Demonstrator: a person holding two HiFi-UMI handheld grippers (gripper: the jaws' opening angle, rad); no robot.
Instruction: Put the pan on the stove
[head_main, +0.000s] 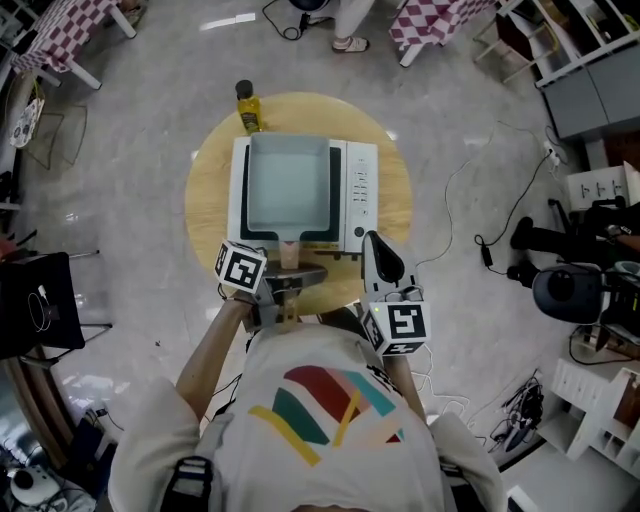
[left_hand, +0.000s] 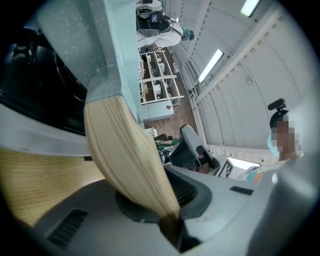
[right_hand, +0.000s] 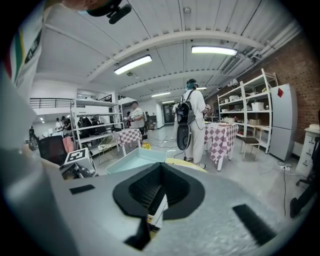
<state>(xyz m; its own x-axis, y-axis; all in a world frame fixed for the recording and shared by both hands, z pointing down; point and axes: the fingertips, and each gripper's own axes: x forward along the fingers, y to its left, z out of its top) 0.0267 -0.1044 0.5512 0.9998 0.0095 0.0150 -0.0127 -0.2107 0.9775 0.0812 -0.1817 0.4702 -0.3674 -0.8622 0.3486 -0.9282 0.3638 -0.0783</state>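
Round table (head_main: 205, 215): pan (head_main: 288, 185) over stove (head_main: 357, 195), handle (head_main: 289, 255) clamped in left hand-held gripper (head_main: 284, 287)

Right tongs (right_hand: 160, 172), jaws together, point over a pale blue pan (right_hand: 134, 161) toward a person in white (right_hand: 193, 120) beside a far checked table (right_hand: 223, 134).

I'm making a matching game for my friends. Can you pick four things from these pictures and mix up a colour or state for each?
Things:
1. pan
2. pan handle
3. bottle
4. stove

Colours or states:
A. yellow, with a dark cap
B. pale blue and square
C. white, with buttons on one side
D. wooden, clamped in the left gripper

Pairs: 1-B, 2-D, 3-A, 4-C
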